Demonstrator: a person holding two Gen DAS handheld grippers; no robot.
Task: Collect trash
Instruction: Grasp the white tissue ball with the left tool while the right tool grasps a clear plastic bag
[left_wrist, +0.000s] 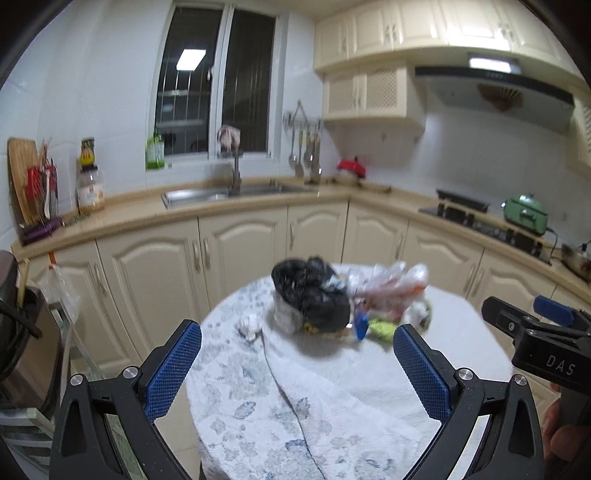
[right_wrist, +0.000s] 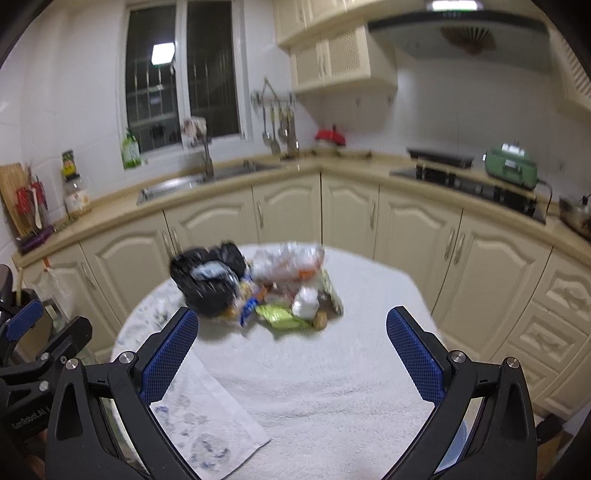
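Our left gripper (left_wrist: 297, 345) stands wide open with nothing between its blue pads (left_wrist: 173, 365), held above the near part of a round table (left_wrist: 461, 343) draped in a white cloth with a faint blue-grey leaf print. Our right gripper (right_wrist: 291, 341) is likewise spread apart and empty, poised over the same cloth; from the left wrist view we see it off to the right, just beside the table's edge.

Ahead of both claws, near the far side of the table, lies the trash in one loose heap. A crumpled black plastic bag (right_wrist: 208, 282) sits at its left, a clear plastic bag (right_wrist: 288, 262) with orange marks at the back, and in front a yellow-green wrapper (right_wrist: 280, 317), a small blue wrapper (right_wrist: 248, 308) and a white crumpled piece (right_wrist: 306, 302), all touching or overlapping. The heap is blurred, so finer detail escapes us. A small white wad (left_wrist: 250, 325) lies apart, left of the black bag.

Beyond the table run cream cabinets (right_wrist: 284, 210), a steel sink (right_wrist: 173, 186) under a dark window (right_wrist: 181, 70), and a hob bearing a green cooker (right_wrist: 511, 168) at right.
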